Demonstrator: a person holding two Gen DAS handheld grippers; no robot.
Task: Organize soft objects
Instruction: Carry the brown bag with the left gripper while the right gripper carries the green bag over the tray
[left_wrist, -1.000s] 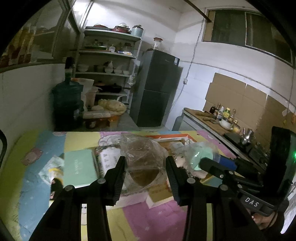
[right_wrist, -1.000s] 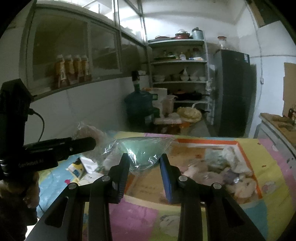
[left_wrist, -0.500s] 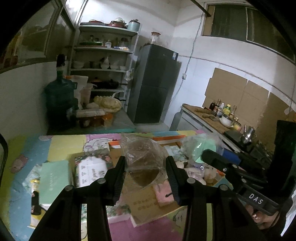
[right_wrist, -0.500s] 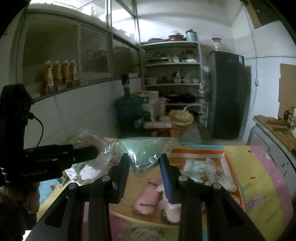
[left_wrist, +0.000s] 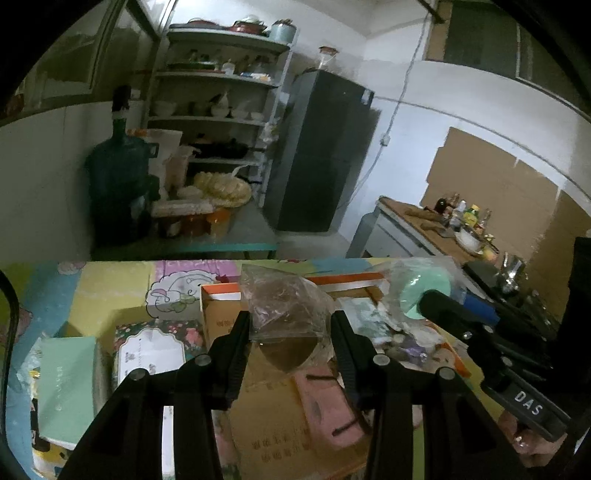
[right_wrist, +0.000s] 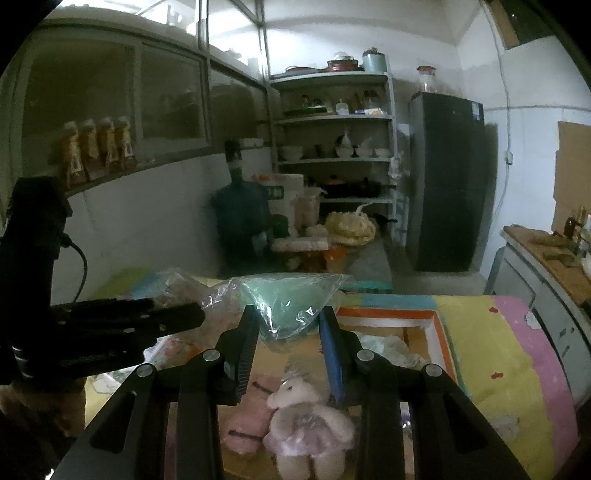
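My left gripper (left_wrist: 291, 332) is shut on a clear plastic bag with a brown soft thing (left_wrist: 286, 317) inside, held above a cardboard box (left_wrist: 280, 432) on the table. My right gripper (right_wrist: 288, 325) is shut on a clear bag holding a mint-green soft thing (right_wrist: 288, 299); the same mint-green bag (left_wrist: 424, 288) shows at the right of the left wrist view. Under the right gripper, a pale plush animal (right_wrist: 306, 428) and a pink soft toy (right_wrist: 247, 417) lie in the orange-rimmed box (right_wrist: 439, 332). The left gripper's body (right_wrist: 110, 328) shows at the left of the right wrist view.
A colourful cartoon mat (right_wrist: 491, 354) covers the table. A green booklet (left_wrist: 66, 380) and a floral packet (left_wrist: 155, 350) lie left of the box. Behind stand a water jug (left_wrist: 118, 184), shelves (left_wrist: 218, 110), a dark fridge (left_wrist: 317, 155) and a counter with bottles (left_wrist: 443, 229).
Both grippers have travelled across the table with their bags still held. The box and its plush toys have come in under them; the green booklet has slid to the left edge of view.
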